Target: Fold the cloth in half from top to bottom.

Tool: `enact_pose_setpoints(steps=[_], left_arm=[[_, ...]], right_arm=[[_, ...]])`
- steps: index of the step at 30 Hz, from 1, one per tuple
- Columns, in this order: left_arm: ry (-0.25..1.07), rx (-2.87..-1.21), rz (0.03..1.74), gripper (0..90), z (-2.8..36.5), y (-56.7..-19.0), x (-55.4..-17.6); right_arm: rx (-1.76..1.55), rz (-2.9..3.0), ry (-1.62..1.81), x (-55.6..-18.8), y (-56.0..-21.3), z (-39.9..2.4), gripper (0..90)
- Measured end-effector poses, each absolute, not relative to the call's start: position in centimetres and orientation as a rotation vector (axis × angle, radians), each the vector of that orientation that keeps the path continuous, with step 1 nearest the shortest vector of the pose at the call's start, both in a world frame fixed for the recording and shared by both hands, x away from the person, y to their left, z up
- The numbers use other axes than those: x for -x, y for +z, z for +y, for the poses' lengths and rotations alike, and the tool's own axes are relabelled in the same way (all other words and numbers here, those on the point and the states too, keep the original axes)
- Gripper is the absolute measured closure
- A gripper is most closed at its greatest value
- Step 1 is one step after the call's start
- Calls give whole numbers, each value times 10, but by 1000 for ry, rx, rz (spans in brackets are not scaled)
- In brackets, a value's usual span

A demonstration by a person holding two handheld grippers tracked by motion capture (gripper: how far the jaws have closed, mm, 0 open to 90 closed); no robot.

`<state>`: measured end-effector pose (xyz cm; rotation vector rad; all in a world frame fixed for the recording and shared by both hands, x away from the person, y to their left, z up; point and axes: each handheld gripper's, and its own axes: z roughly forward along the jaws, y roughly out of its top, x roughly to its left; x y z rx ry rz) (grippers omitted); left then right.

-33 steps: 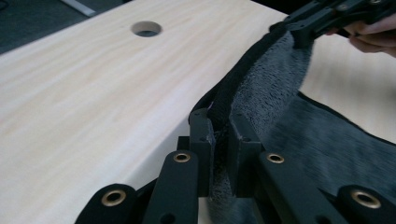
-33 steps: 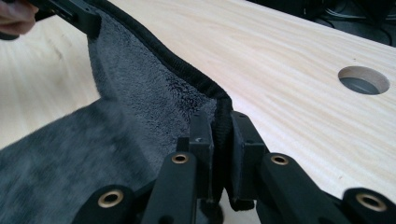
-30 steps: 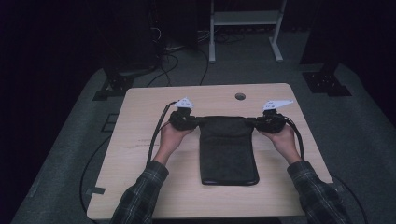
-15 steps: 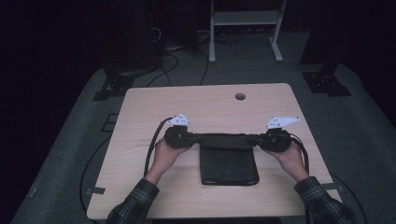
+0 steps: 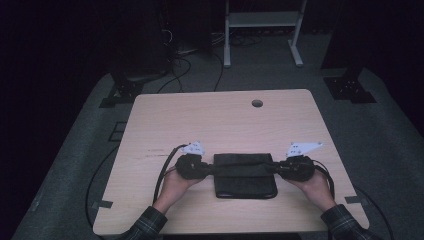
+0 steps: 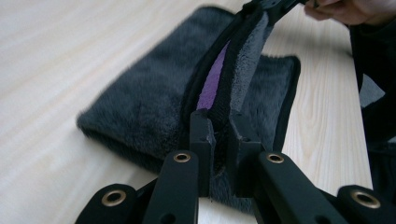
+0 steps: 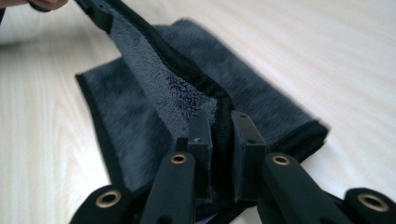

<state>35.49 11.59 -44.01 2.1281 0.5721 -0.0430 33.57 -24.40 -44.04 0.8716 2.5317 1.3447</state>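
A dark grey fleece cloth with a black hem lies folded on the wooden table, near its front edge. My left gripper is shut on the cloth's lifted edge at the left corner, and my right gripper is shut on the same edge at the right corner. That edge is stretched taut between them, over the folded part. In the left gripper view the jaws pinch the cloth, and a purple strip shows inside the fold. In the right gripper view the cloth runs from the jaws towards the other gripper.
A round cable hole sits near the table's far edge. Black cables trail from both grippers over the table. A white frame and dark stands are on the floor beyond the table.
Both hands have pulled the held edge back towards the table's front edge, folding the cloth over itself. The cloth looks much shorter than a second ago.
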Motion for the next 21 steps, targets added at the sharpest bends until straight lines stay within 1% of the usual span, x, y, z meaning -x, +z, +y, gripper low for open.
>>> enact_pose_setpoints(steps=[4,6,8,9,10,12,14,19,21], left_arm=[[-76,-2163,587,807,115,-449,-352],[-91,-2165,590,757,116,-450,-350],[-86,-2152,588,693,118,-447,-348],[-78,-2140,587,671,120,-443,-347],[-73,-2120,587,649,122,-439,-346],[-52,-2093,579,625,125,-431,-345],[-32,-2077,581,626,127,-426,-346],[-4,-2065,602,675,126,-427,-354],[-6,-2071,605,683,122,-430,-357]], right_arm=[[-863,2569,1302,-329,-447,-242,777],[-857,2588,1281,-327,-450,-242,735],[-852,2574,1303,-325,-448,-244,659],[-846,2568,1328,-324,-446,-246,638],[-842,2548,1360,-324,-443,-247,636],[-837,2517,1402,-323,-436,-250,640],[-830,2491,1426,-323,-432,-252,670],[-848,2495,1390,-329,-435,-251,774],[-852,2515,1380,-330,-438,-249,799]])
